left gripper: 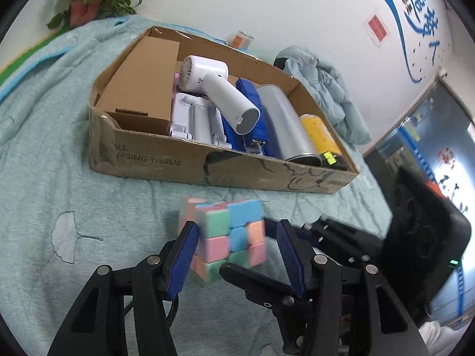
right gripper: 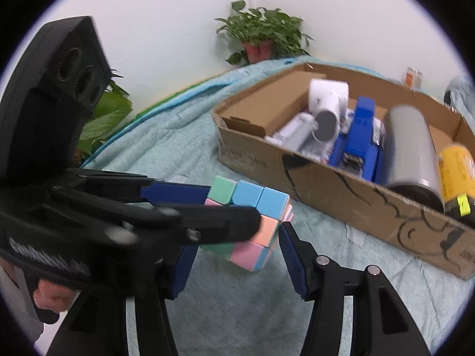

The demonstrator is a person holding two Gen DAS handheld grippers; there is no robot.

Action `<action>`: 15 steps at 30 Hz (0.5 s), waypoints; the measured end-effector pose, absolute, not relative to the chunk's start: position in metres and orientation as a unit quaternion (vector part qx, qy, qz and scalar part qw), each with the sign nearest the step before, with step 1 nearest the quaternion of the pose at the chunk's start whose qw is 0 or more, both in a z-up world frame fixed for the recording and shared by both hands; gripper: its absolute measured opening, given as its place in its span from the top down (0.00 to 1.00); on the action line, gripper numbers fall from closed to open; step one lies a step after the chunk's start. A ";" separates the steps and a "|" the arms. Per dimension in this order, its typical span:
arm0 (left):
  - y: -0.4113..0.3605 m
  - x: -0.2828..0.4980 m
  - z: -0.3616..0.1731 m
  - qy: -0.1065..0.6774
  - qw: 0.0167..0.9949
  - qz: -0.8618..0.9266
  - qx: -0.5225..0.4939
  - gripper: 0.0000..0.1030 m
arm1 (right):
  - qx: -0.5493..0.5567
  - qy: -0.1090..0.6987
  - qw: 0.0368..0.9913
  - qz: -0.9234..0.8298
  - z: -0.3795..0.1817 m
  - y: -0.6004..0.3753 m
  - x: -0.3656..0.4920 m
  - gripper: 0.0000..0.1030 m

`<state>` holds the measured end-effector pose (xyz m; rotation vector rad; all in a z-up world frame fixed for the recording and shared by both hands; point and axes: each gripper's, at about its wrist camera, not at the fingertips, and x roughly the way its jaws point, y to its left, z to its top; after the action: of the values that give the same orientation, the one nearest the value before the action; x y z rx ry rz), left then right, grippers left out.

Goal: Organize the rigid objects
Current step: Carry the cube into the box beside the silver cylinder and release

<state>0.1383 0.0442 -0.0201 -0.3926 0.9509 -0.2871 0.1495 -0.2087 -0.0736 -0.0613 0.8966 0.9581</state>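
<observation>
A pastel puzzle cube [left gripper: 227,237] is held above the teal bedspread, in front of a cardboard box [left gripper: 154,160]. My left gripper [left gripper: 237,247] has its blue pads on both sides of the cube. My right gripper [right gripper: 234,252] also brackets the cube [right gripper: 252,216] from the other side; its fingers cross in front of the left gripper [right gripper: 207,207]. Whether both pads press the cube or only one pair does is unclear. The box holds a white hair dryer [left gripper: 216,92], a blue stapler [left gripper: 252,118], a silver can [left gripper: 285,124] and a yellow can [left gripper: 319,133].
A brown inner carton [left gripper: 142,86] fills the box's left part [right gripper: 267,103]. Potted plants [right gripper: 261,35] stand by the wall. A folded pale jacket [left gripper: 326,89] lies behind the box. The bedspread [left gripper: 59,178] spreads to the left of the box.
</observation>
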 end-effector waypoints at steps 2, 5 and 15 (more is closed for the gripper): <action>0.051 0.139 -0.021 0.449 0.863 -0.125 -0.195 0.49 | -0.020 0.427 0.788 0.443 -0.080 -0.213 0.153 0.48; 0.060 0.147 -0.035 0.469 0.849 -0.116 -0.212 0.45 | -0.014 0.432 0.791 0.432 -0.088 -0.216 0.158 0.48; 0.065 0.174 -0.055 0.476 0.839 -0.121 -0.235 0.47 | -0.009 0.442 0.781 0.441 -0.101 -0.192 0.170 0.46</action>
<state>0.1739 0.0654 -0.0549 -0.4962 1.0058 -0.2569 0.1700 -0.1925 -0.1008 -0.0195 0.9539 0.9526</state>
